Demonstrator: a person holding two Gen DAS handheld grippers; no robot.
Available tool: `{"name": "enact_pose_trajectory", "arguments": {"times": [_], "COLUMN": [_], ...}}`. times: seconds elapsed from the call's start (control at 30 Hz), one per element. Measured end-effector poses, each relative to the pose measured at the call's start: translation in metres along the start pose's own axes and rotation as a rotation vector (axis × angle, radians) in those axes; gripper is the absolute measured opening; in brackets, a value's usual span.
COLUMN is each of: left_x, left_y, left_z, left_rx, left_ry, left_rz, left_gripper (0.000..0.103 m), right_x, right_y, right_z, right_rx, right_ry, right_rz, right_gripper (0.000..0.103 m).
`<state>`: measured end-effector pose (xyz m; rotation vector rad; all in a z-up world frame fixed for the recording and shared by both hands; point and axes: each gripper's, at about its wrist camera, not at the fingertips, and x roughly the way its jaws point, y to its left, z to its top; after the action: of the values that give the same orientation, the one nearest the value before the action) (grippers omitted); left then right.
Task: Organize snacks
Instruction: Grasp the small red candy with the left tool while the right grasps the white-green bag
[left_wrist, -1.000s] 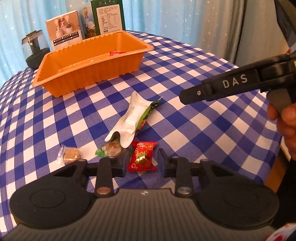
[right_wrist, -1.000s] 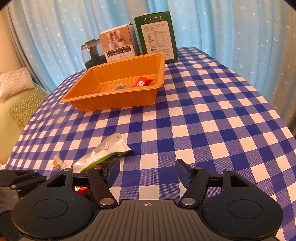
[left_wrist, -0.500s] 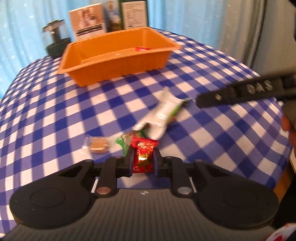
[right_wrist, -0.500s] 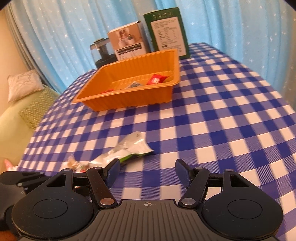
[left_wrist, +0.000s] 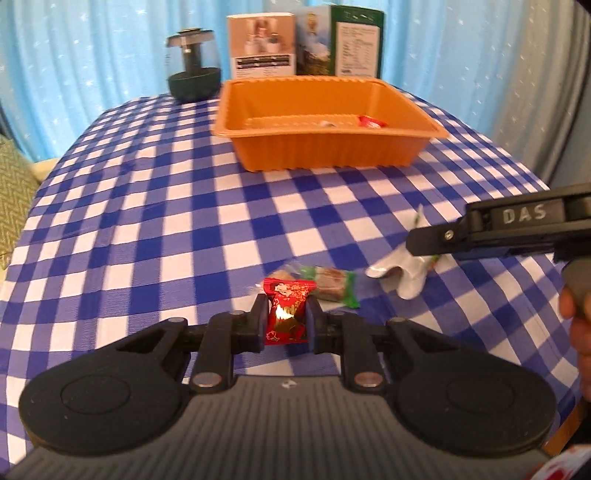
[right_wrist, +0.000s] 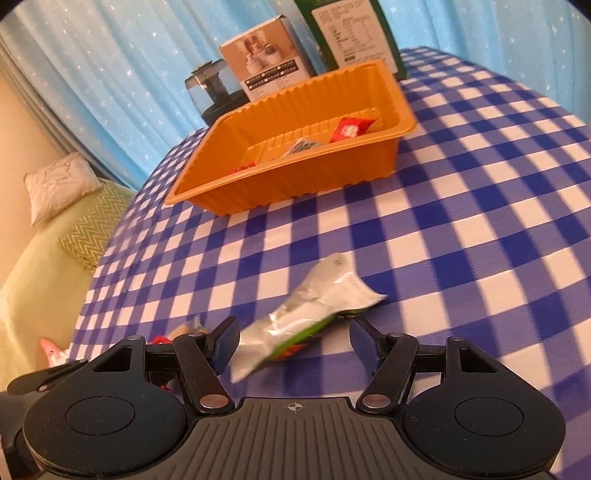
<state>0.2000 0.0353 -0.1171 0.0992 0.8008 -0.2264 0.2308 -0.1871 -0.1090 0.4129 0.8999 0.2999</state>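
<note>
My left gripper (left_wrist: 286, 319) is shut on a red candy (left_wrist: 287, 310) and holds it above the checked tablecloth. A green-wrapped snack (left_wrist: 332, 282) and a small tan candy (left_wrist: 282, 274) lie just beyond it. My right gripper (right_wrist: 291, 339) is open, its jaws on either side of a silver-and-green snack packet (right_wrist: 310, 306) that lies on the cloth; the packet also shows in the left wrist view (left_wrist: 404, 271). The orange tray (left_wrist: 325, 157) stands farther back and holds a few red and silver snacks (right_wrist: 349, 127).
Behind the tray (right_wrist: 369, 170) stand a white box (left_wrist: 261, 46), a green box (left_wrist: 356, 42) and a dark jar (left_wrist: 192, 70). A sofa with cushions (right_wrist: 62, 184) lies past the table's left edge. The right gripper's body (left_wrist: 517, 230) crosses the left wrist view.
My left gripper shut on the red candy, lifted it and turned toward the tray. My right gripper moved down and forward until its open jaws flank the silver packet.
</note>
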Motion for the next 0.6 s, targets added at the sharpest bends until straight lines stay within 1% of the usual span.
{"name": "enact_pose_trajectory", "arguments": {"times": [0.1, 0.17, 0.23, 0.33, 0.37, 0.43, 0.53, 0.6], "left_x": [-0.003, -0.003, -0.003, -0.003, -0.002, -0.002, -0.003, -0.004], "left_y": [0.007, 0.009, 0.009, 0.008, 0.008, 0.007, 0.007, 0.006], "left_z": [0.001, 0.001, 0.002, 0.002, 0.002, 0.002, 0.003, 0.004], "left_rx": [-0.027, -0.039, -0.04, -0.04, -0.04, -0.041, -0.042, -0.042], "left_ry": [-0.008, -0.009, -0.01, -0.01, -0.009, -0.006, -0.008, -0.01], "left_rz": [0.008, 0.007, 0.004, 0.0, -0.002, -0.002, -0.001, -0.004], "left_gripper": [0.018, 0.018, 0.018, 0.018, 0.018, 0.018, 0.018, 0.018], "right_x": [0.011, 0.018, 0.026, 0.03, 0.031, 0.032, 0.032, 0.03], "right_y": [0.007, 0.012, 0.018, 0.03, 0.034, 0.04, 0.043, 0.041], "right_z": [0.003, 0.005, 0.005, -0.001, -0.004, -0.011, -0.018, -0.023], "right_rx": [-0.01, -0.039, -0.088, -0.195, -0.234, -0.312, -0.383, -0.407], "right_ry": [-0.006, -0.011, -0.013, -0.015, -0.014, -0.019, -0.021, -0.021], "right_rz": [-0.005, -0.021, -0.047, -0.101, -0.12, -0.156, -0.19, -0.207], "right_gripper": [0.066, 0.066, 0.066, 0.065, 0.062, 0.046, 0.032, 0.031]}}
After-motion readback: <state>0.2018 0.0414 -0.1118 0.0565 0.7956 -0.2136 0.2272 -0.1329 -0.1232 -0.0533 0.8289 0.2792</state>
